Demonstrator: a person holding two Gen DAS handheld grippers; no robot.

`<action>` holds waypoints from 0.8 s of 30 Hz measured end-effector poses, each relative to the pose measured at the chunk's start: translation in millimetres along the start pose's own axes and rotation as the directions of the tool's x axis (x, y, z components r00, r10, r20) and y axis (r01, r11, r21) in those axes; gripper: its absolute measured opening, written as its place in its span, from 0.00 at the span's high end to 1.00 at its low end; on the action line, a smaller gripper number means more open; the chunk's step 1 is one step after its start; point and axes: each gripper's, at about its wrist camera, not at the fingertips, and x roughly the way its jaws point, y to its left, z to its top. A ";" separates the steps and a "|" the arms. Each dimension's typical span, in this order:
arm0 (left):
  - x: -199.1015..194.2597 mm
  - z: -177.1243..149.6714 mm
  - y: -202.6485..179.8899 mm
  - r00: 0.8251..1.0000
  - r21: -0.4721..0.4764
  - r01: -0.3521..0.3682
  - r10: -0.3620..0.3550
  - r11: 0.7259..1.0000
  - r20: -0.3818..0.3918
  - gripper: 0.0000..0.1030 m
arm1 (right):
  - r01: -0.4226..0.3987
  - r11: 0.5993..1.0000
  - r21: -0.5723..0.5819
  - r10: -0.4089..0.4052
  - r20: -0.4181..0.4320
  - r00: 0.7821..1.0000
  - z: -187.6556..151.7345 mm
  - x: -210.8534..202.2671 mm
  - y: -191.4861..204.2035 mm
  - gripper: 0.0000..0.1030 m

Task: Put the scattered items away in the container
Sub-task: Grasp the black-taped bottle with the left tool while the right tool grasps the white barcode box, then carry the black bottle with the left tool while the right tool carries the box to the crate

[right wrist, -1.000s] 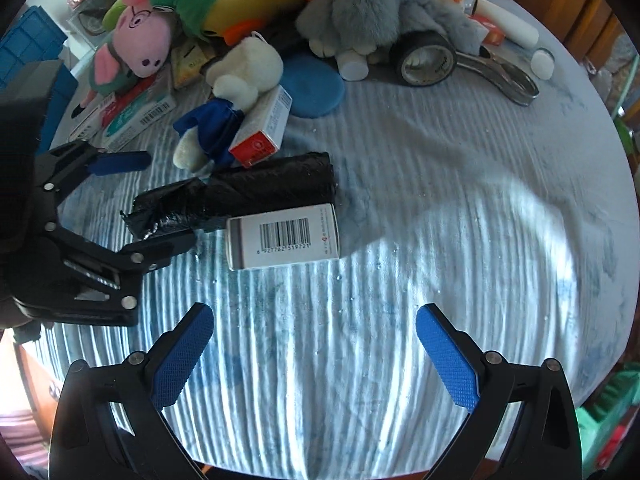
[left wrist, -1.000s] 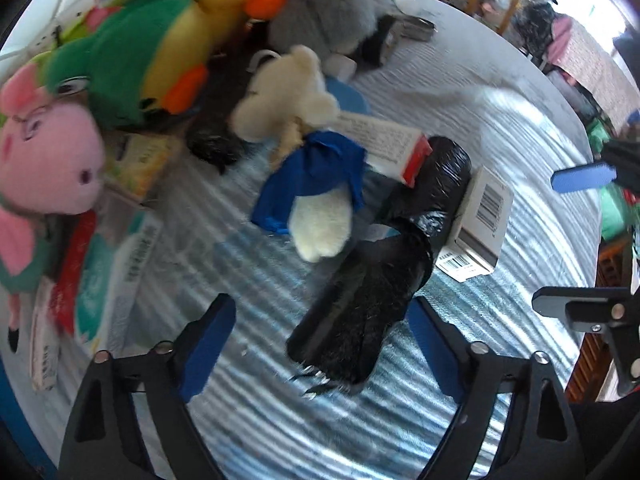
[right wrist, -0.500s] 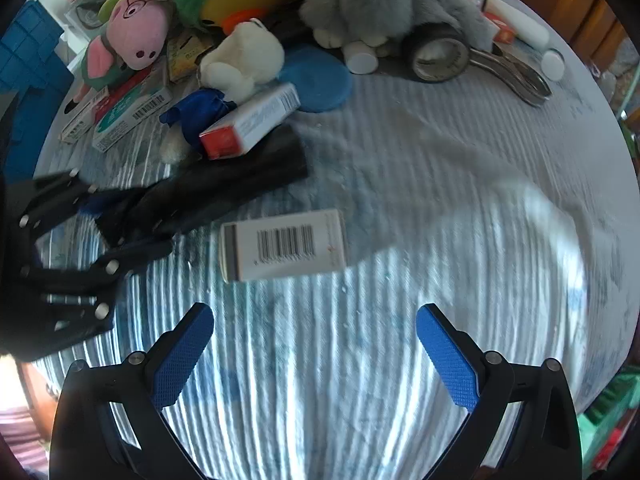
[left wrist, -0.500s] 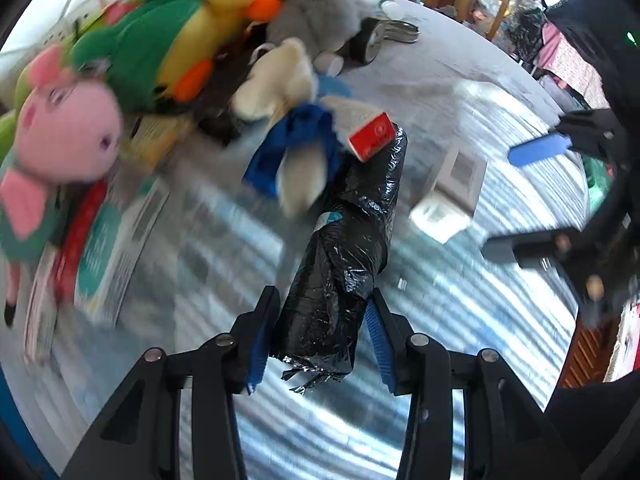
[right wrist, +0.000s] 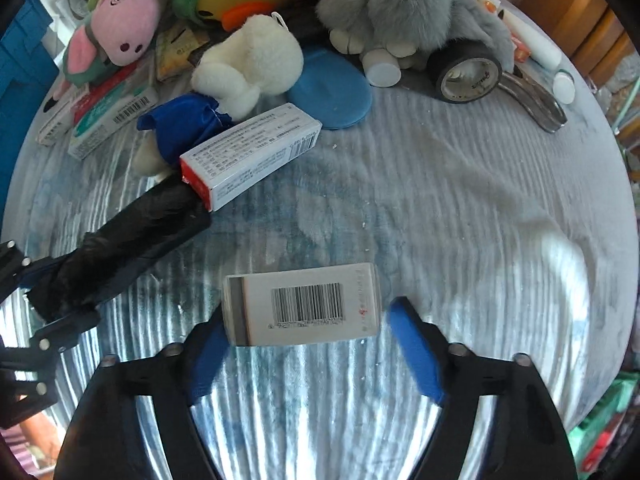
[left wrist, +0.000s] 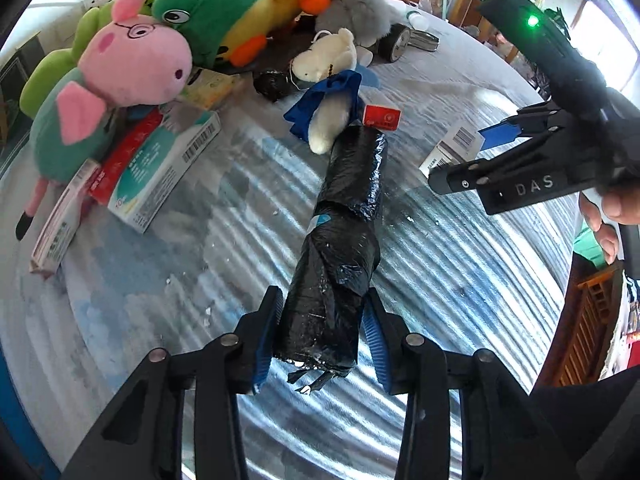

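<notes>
My left gripper (left wrist: pixel 322 336) is shut on the near end of a black plastic roll (left wrist: pixel 344 232), which also shows at the left of the right wrist view (right wrist: pixel 132 236). My right gripper (right wrist: pixel 316 352) is open, its blue pads on either side of a white barcode box (right wrist: pixel 304 310), the left pad touching the box and the right pad a little apart from it. The same box lies behind the right gripper in the left wrist view (left wrist: pixel 452 148). A blue container edge (right wrist: pixel 16 40) shows at the far left.
Plush toys crowd the far side: a pink pig (left wrist: pixel 124 68), a green-yellow bird (left wrist: pixel 236 16), a grey animal (right wrist: pixel 408 4), a white bear in blue (right wrist: pixel 248 68). A red-ended box (right wrist: pixel 248 152), a blue disc (right wrist: pixel 328 92), a tape roll (right wrist: pixel 468 72) and teal boxes (left wrist: pixel 160 168) lie around.
My left gripper closed on the black roll and drew it away from the boxes. My right gripper moved down and forward over the barcode box and narrowed around it.
</notes>
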 end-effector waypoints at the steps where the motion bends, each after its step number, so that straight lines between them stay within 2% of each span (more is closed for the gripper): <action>1: -0.9 0.2 0.1 1.000 -0.003 0.003 -0.003 1.000 0.001 0.62 | -0.001 1.000 -0.003 0.001 0.001 1.000 -0.8 -1.3 -0.1 0.37; 3: -4.2 -1.5 -1.6 1.000 0.001 0.004 -0.004 1.000 0.004 0.63 | -0.009 0.999 -0.044 0.009 0.006 1.000 -3.6 -4.8 -1.1 0.39; 14: -24.7 -1.6 4.4 0.998 -0.063 -0.011 0.014 0.998 0.056 0.66 | -0.029 0.998 -0.063 0.031 0.033 0.999 -24.5 -30.2 -7.1 0.40; 24: -51.7 -10.1 1.8 0.995 -0.069 -0.035 0.041 0.997 0.088 0.68 | -0.042 0.995 -0.091 0.047 0.050 0.998 -48.8 -46.0 -10.1 0.40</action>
